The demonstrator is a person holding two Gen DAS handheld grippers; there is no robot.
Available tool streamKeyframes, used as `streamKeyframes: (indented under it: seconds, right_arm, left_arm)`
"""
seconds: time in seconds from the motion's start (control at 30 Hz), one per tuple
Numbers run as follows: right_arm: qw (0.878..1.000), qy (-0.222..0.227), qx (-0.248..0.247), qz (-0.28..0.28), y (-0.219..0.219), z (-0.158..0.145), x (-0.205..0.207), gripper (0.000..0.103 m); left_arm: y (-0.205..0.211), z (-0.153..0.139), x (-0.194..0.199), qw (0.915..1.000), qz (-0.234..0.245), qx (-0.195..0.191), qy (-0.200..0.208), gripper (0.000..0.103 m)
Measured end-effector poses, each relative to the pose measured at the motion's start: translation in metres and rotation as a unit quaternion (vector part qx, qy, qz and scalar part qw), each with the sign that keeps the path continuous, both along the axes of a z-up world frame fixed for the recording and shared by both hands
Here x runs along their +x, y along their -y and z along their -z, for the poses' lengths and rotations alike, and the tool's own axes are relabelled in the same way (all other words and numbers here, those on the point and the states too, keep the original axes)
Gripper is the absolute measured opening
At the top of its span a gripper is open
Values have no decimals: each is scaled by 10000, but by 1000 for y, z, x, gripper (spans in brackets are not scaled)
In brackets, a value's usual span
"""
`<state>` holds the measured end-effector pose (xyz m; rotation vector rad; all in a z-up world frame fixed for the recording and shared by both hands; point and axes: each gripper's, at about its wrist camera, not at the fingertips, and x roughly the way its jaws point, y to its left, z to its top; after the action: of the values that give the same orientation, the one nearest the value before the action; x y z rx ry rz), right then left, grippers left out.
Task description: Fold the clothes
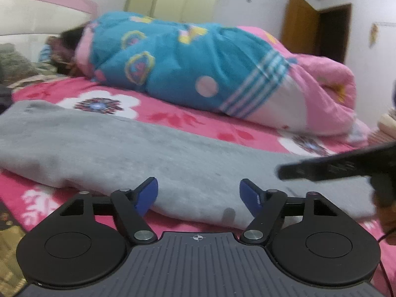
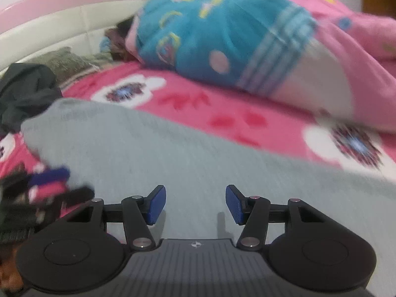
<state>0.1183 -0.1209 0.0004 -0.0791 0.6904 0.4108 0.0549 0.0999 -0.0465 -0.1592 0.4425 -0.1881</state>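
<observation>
While the grey sweater (image 1: 128, 146) lies flat across the flowered bed (image 1: 173, 118) from nine to three o'clock, the left gripper (image 1: 198, 194) is seen with jaws spread, empty, over its near hem. In the right view, the right gripper (image 2: 195, 204) is likewise spread above the sweater; both hem corners should be pinched evenly before folding.

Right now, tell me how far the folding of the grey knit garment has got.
Done: the grey knit garment lies flat and doubled over on the pink floral bedsheet. In hand: nothing; left gripper and right gripper stand open over it. Left: probably further folds.
</observation>
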Motion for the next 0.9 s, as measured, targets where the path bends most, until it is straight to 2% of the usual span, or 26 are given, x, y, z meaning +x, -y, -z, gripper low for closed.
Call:
streamKeyframes:
  seconds: [0.07, 0.17, 0.23, 0.27, 0.3, 0.37, 0.43, 0.5, 0.6, 0.63, 0.8, 0.83, 0.9]
  right_arm:
    - [9998, -54, 49, -207, -20, 9, 17, 51]
    - [9980, -173, -336, -511, -46, 34, 17, 47]
    - [9966, -41, -490, -657, -49, 32, -1, 43]
    - [9961, -170, -355, -784, -47, 27, -6, 37]
    - [9952, -296, -223, -908, -45, 22, -10, 36]
    - [9940, -384, -115, -1013, -45, 12, -7, 36]
    - [9952, -100, -259, -939, -55, 5, 4, 36]
    - [9951, 101, -173, -964, -68, 1, 20, 36]
    - [9922, 47, -138, -1241, -92, 16, 34, 35]
    - [9903, -37, -201, -1372, -97, 23, 32, 33]
    - [9810, -139, 94, -1935, -88, 15, 4, 33]
    - [9810, -196, 210, -1917, -85, 11, 6, 33]
    - [9839, 32, 128, -1780, -95, 7, 15, 33]
  left_arm:
    - [-8, 1, 3, 9997, -223, -20, -25, 63]
    - [-22, 1, 6, 9988, -448, -156, -77, 60]
    - [-29, 0, 7, 9985, -477, -242, -88, 59]
    - [-32, -1, 7, 9984, -488, -288, -92, 59]
    - [-34, -2, 5, 9982, -478, -352, -92, 59]
    - [-37, -5, 3, 9979, -477, -432, -58, 59]
    - [-39, -7, 0, 9976, -522, -445, 19, 59]
    - [-39, -9, -4, 9972, -634, -382, 115, 59]
    - [-44, -10, -4, 9960, -799, -350, 179, 59]
    - [-47, -11, -3, 9957, -824, -381, 175, 59]
    - [-58, -14, -4, 9943, -947, -445, 207, 59]
    - [-57, -14, -5, 9942, -970, -404, 245, 59]
    - [-57, -15, -7, 9938, -1013, -330, 316, 59]
